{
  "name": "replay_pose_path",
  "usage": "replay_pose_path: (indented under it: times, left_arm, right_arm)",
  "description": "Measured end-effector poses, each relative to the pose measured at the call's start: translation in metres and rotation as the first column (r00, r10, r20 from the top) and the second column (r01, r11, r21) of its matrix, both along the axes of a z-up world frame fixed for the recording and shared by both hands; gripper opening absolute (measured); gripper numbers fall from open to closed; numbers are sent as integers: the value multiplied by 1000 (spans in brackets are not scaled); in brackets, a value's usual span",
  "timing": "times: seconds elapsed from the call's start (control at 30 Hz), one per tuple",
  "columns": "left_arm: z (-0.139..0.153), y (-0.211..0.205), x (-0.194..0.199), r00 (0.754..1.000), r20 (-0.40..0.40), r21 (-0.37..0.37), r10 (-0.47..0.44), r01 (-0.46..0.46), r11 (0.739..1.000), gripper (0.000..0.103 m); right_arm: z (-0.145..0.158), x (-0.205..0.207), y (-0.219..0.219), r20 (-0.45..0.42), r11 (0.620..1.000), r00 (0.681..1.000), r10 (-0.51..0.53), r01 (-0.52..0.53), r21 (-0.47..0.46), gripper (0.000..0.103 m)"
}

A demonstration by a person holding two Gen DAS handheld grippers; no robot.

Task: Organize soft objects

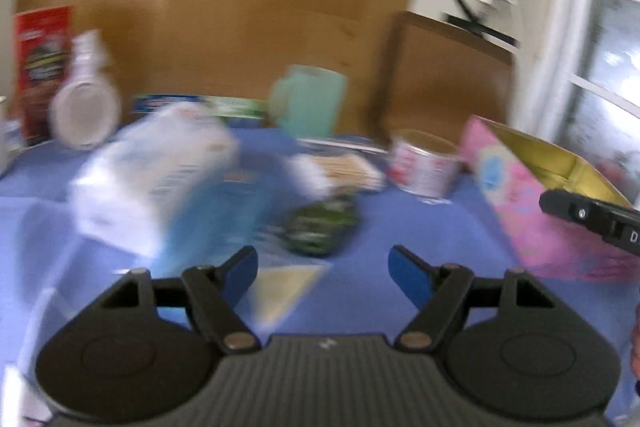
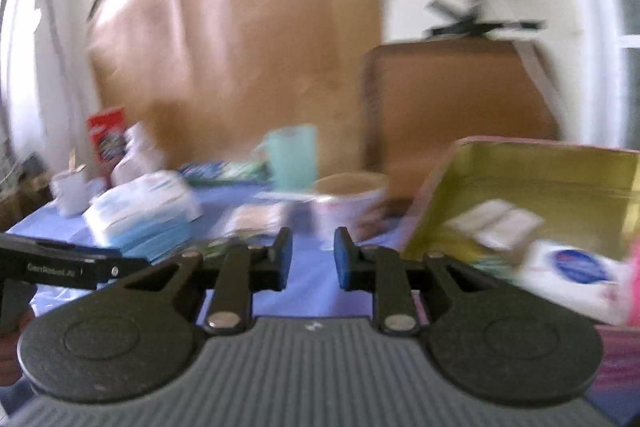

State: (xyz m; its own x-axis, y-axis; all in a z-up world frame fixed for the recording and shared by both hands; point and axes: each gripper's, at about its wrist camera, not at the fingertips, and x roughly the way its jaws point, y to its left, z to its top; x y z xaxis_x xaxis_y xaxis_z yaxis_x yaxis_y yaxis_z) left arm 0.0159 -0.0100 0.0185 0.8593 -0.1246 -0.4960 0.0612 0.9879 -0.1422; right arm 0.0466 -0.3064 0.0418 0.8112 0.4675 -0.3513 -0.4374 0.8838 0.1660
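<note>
Blur smears everything I see; my left gripper [image 1: 323, 269] gapes empty, my right gripper [image 2: 313, 259] stands narrowly parted, empty, and the pink box [image 2: 520, 163] is cut off at right.

mask pack [image 1: 156, 183] left | mug [image 1: 308, 99] behind | open box [image 1: 532, 203] right, all on table [image 1: 420, 247]

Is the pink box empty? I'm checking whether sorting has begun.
No: in the right wrist view the pink box already holds a white packet and pale folded pads.
</note>
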Motion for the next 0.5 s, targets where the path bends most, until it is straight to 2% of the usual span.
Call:
replay_pose_path:
  times: [0.1, 0.17, 0.23, 0.27, 0.3, 0.4, 0.43, 0.5]
  left_arm:
    - [-2, 18, -5, 999, 38, -21, 35, -34, 999, 74]
    - [-8, 18, -9, 998, 61, -23, 20, -18, 1000, 75]
    - [-10, 10, -13, 995, 94, 13, 11, -12, 1000, 75]
    - [-7, 8, -17, 992, 130, 14, -3, 1, 1000, 80]
    - [-6, 7, -22, 987, 157, 17, -16, 14, 1000, 81]
    - [-4, 8, -28, 980, 198, -1, -25, 26, 1000, 82]
    - [-3, 11, -28, 979, 201, -22, -20, 25, 999, 82]
    - [-4, 21, -28, 979, 202, -77, -3, 19, 997, 82]
  right_arm:
    - [8, 33, 28, -60, 998, 996, 65, -66, -15, 26]
    - [20, 66, 47, -106, 994, 989, 100, -105, -40, 28]
    - [28, 97, 68, -125, 983, 983, 131, -146, -114, 28]
    - [31, 111, 80, -123, 973, 983, 136, -156, -172, 33]
    - [33, 128, 94, -144, 954, 977, 155, -186, -235, 40]
    - [28, 163, 138, -217, 903, 959, 180, -249, -350, 43]
    - [24, 171, 151, -229, 886, 955, 190, -267, -380, 46]
    - [11, 185, 178, -257, 847, 947, 195, -294, -443, 58]
